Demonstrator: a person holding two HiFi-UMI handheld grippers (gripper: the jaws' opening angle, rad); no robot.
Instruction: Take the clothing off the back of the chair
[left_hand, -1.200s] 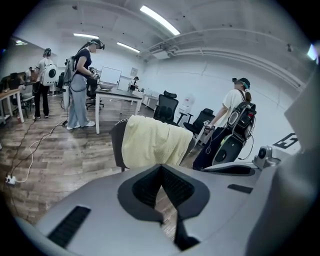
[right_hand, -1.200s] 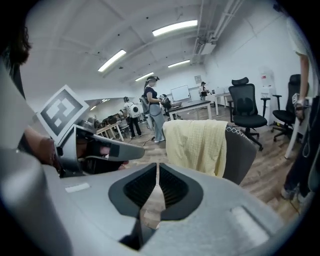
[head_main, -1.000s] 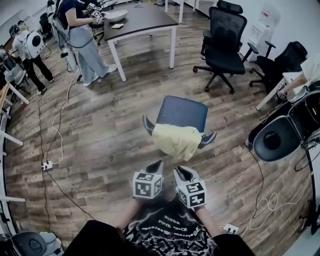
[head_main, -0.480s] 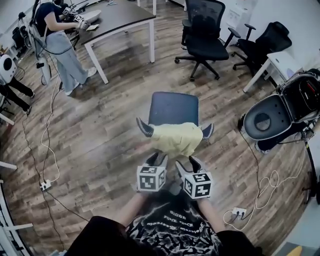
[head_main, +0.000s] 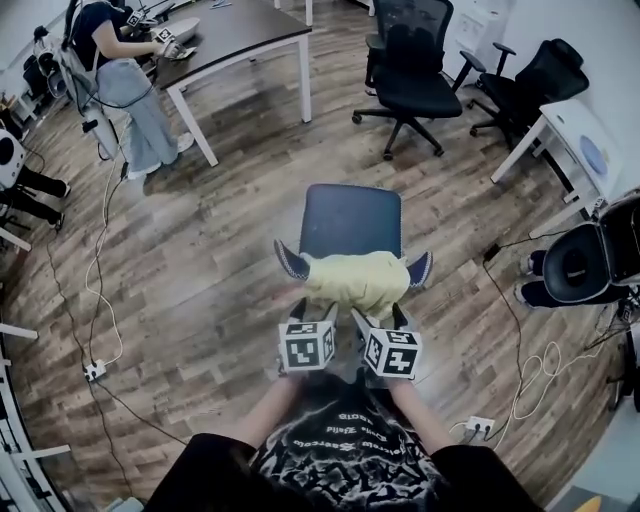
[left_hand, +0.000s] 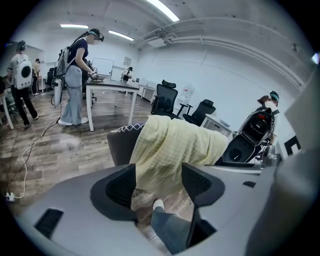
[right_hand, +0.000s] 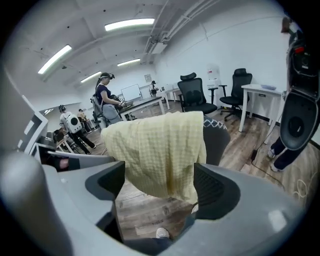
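Observation:
A pale yellow garment (head_main: 355, 282) hangs over the back of a dark chair (head_main: 352, 220) right in front of me, its seat facing away. My left gripper (head_main: 313, 310) and right gripper (head_main: 378, 317) sit side by side at the cloth's lower edge. Both have just been opening and now stand wide, with no pad pressing on anything. In the left gripper view the garment (left_hand: 175, 150) fills the gap ahead of the left gripper (left_hand: 159, 181), beside the chair back (left_hand: 122, 145). The right gripper (right_hand: 160, 189) likewise faces the garment (right_hand: 160, 150) and the chair back (right_hand: 218, 137).
A dark table (head_main: 240, 40) stands at the back left with a person (head_main: 120, 80) working at it. Black office chairs (head_main: 410, 70) and a white desk (head_main: 580, 140) are at the back right. Cables and power strips (head_main: 95, 370) lie on the wood floor.
Both grippers have moved forward to the hanging cloth, and their jaws have gone from shut to wide open. The right gripper has also rolled.

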